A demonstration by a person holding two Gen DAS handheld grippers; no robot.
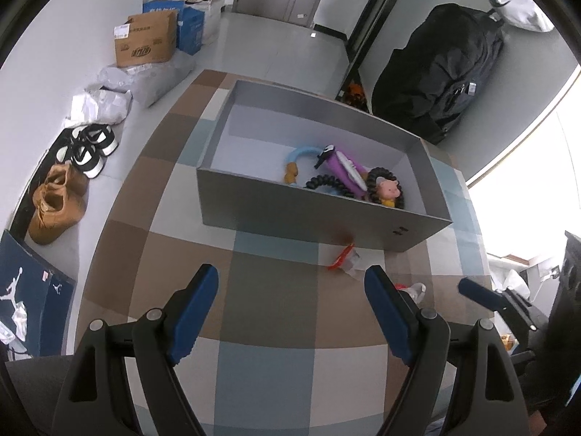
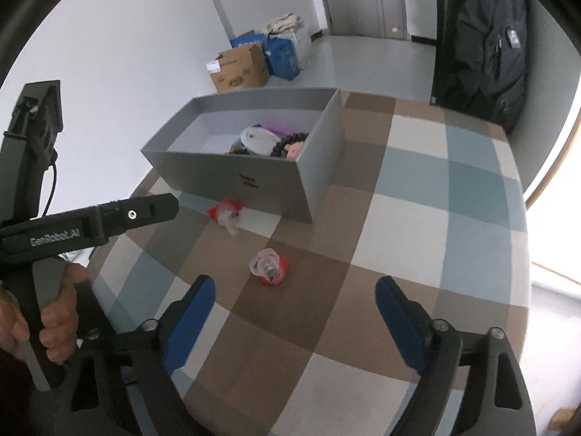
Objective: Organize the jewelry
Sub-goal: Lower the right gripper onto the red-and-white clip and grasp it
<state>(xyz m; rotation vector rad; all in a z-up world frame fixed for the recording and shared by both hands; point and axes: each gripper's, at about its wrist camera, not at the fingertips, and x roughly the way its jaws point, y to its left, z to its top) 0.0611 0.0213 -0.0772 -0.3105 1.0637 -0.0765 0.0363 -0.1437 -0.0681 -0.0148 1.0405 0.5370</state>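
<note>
a: what is in front of you right now?

b: you hold 2 grippers above a table with a checked cloth [image 2: 417, 196] in brown, blue and cream. your left gripper [image 1: 290, 290] has its blue pads spread wide with nothing between them. your right gripper [image 2: 294, 301] is also spread, empty, with bare cloth under it.

a: where is the jewelry?

b: a grey box [image 1: 319, 214] stands on the cloth. inside, toward 1 end, lie a blue ring [image 1: 301, 154], a purple piece [image 1: 345, 169], dark bead loops [image 1: 381, 178] and a small doll face [image 1: 388, 189]. 2 small red and clear packets are outside it: the far packet [image 2: 227, 214] lies just beside the box wall, the near packet [image 2: 268, 261] lies ahead of your right gripper.

a: what could go wrong?

b: i judge the near packet is your next pick. it looks thin and slick, so pads closing too high may slide it away. the 2 grippers are near each other; your left hand [image 2: 54, 312] shows in the right view, so a reach could bump them. nudging the light box wall may shift it.
</note>
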